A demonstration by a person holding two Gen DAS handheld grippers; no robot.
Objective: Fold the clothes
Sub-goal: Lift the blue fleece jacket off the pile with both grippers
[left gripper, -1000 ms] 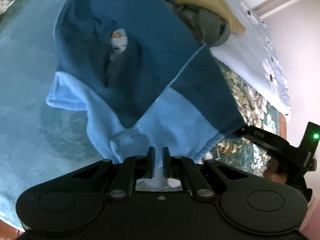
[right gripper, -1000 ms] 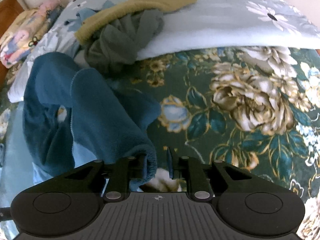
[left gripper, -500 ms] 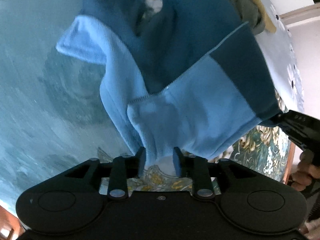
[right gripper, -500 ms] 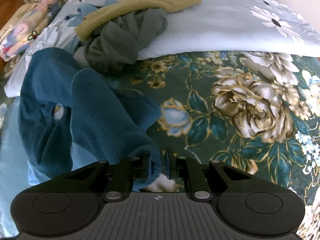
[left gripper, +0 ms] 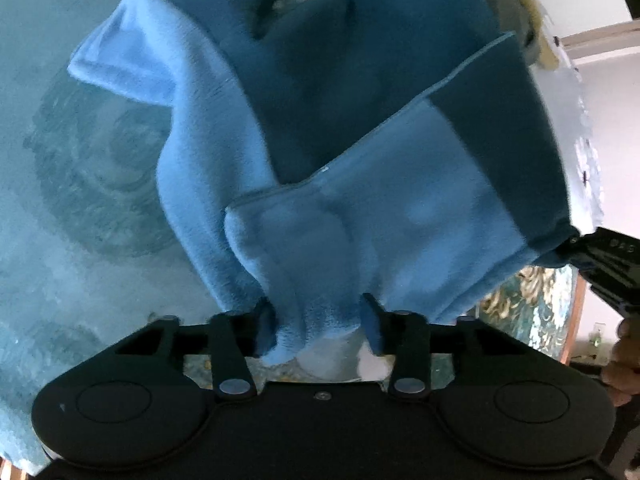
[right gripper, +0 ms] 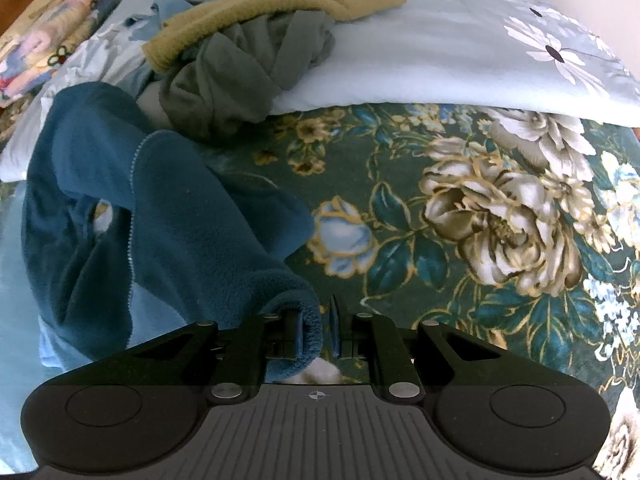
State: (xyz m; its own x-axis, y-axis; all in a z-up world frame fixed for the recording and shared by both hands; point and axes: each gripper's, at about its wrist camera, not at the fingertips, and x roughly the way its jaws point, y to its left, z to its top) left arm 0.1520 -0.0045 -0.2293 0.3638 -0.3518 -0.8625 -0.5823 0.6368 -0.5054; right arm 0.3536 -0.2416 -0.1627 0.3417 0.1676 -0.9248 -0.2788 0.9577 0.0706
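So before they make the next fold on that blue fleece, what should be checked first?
1. Right fingers clamped on the dark hem of the blue fleece: ok.
2. Left fingers gripping the light blue corner: cannot tell; they have just been closing with fabric between them, but firm contact is unclear.
3. Fleece lying flat: not ok; it is bunched and draped.
4. Bare floral bedspread beside the fleece: ok.
5. Grey and olive clothes pile apart from the fleece: cannot tell.
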